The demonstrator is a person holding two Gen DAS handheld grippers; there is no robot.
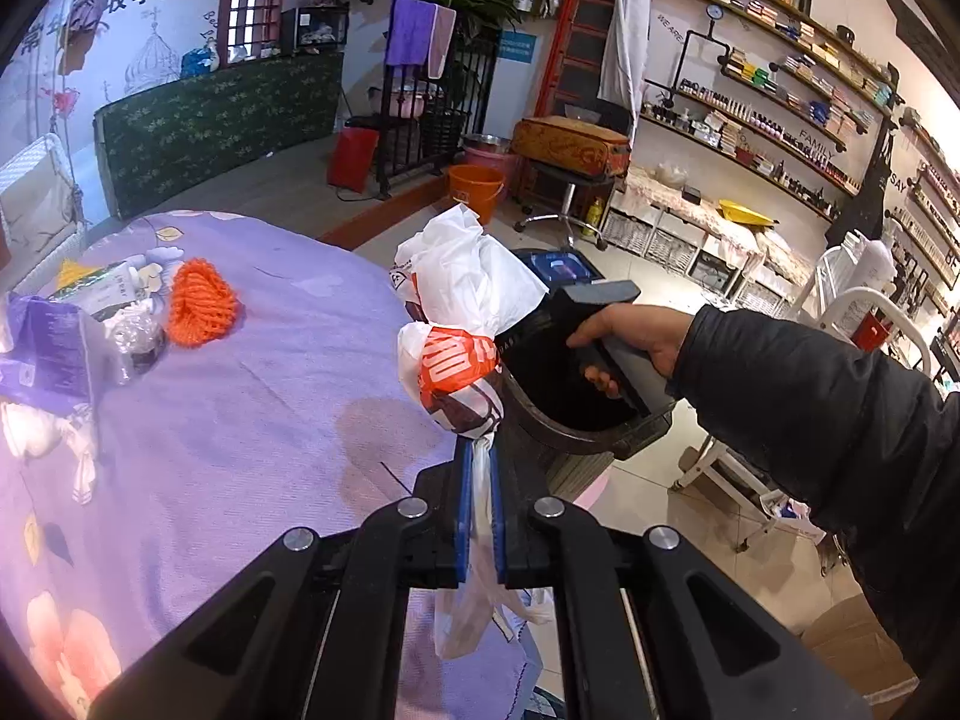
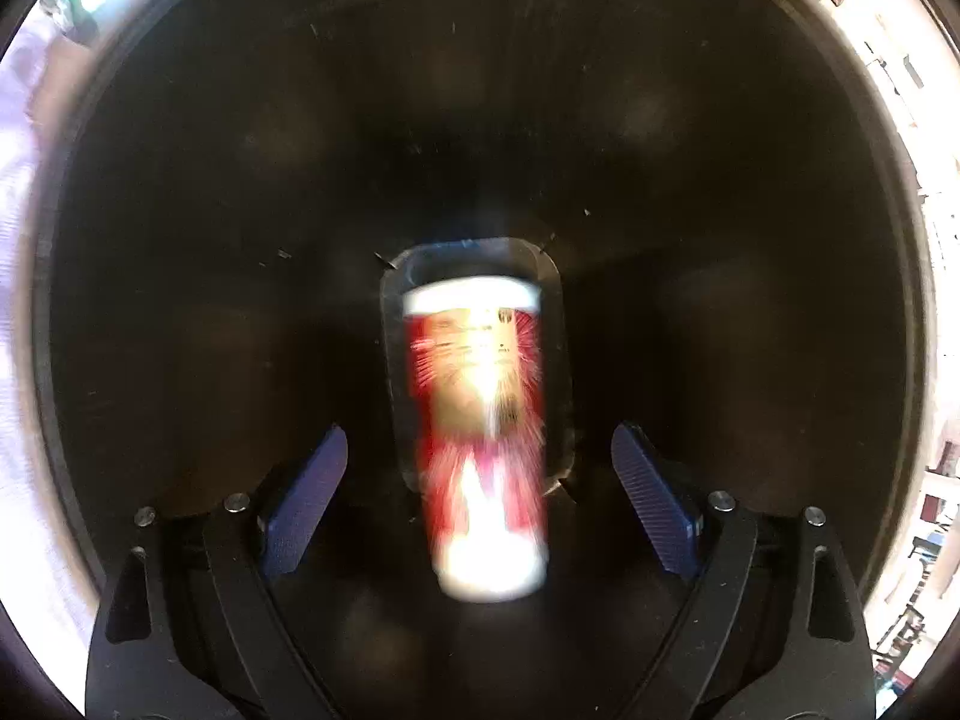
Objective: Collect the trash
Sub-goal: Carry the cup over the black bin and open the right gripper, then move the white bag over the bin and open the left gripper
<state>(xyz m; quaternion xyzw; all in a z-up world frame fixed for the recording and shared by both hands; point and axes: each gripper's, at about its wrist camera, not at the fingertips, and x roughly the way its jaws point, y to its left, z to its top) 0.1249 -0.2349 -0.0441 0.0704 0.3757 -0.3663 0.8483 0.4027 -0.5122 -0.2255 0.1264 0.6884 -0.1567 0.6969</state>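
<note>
My left gripper (image 1: 479,480) is shut on a white and orange plastic bag (image 1: 456,312), held up at the right edge of the purple-covered table (image 1: 252,396), just left of a black trash bin (image 1: 576,414). In the left wrist view the right gripper's body (image 1: 606,336), held by a hand, points down into the bin. In the right wrist view my right gripper (image 2: 480,492) is open inside the dark bin (image 2: 180,180). A red and white can (image 2: 480,438), motion-blurred, is between and beyond the fingers with nothing touching it.
On the table's far left lie an orange net ball (image 1: 204,306), a purple packet (image 1: 45,354), crumpled wrappers (image 1: 129,330) and white tissue (image 1: 42,432). An orange bucket (image 1: 477,189), a stool (image 1: 570,192) and wall shelves (image 1: 780,96) stand beyond.
</note>
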